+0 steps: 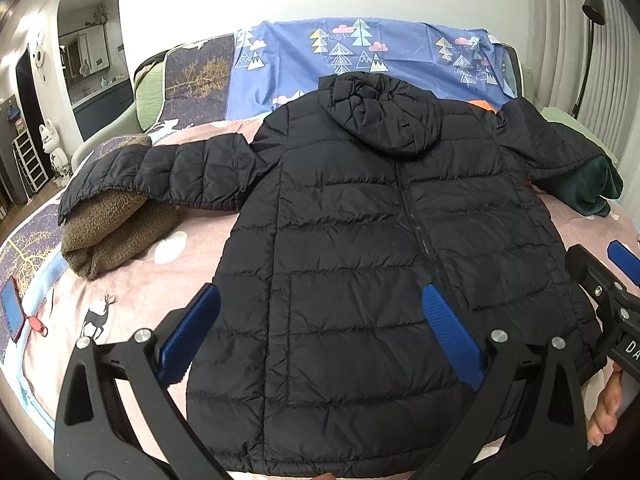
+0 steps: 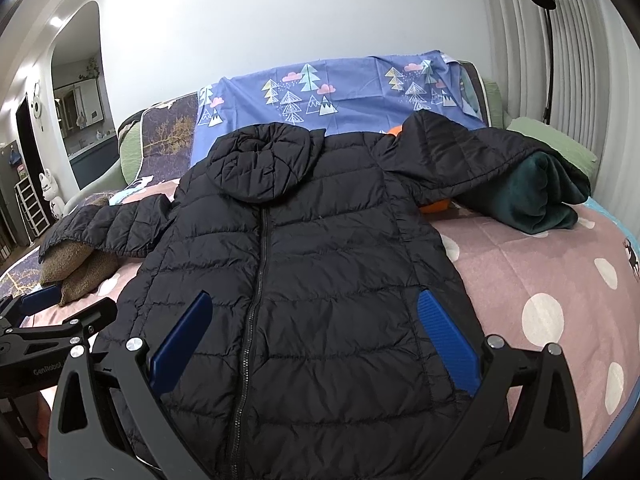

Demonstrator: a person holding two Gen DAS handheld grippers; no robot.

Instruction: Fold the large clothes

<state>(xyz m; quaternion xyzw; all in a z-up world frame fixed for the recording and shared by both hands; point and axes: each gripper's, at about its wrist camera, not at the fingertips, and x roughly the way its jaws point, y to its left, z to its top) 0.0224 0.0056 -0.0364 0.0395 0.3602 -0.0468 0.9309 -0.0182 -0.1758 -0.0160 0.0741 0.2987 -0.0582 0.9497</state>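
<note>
Left wrist: jacket (image 1: 400, 240) flat – both claws apparently empty.

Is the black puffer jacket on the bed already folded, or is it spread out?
Spread out. The black puffer jacket lies flat, front up and zipped, both sleeves stretched sideways, the hood lying on the chest.

Both grippers same build: matte black angular frames w/ triangular cut-outs, round silver screws at the pivots, blue ribbed finger pads. Left gripper (image 1: 320, 330), right gripper (image 2: 314, 338). White lettering on the bodies: "GenRobot" partly legible on the left one, "DA" on the right. Bare fingertips (image 1: 604, 412) at right gripper handle, no sleeve visible.
</note>
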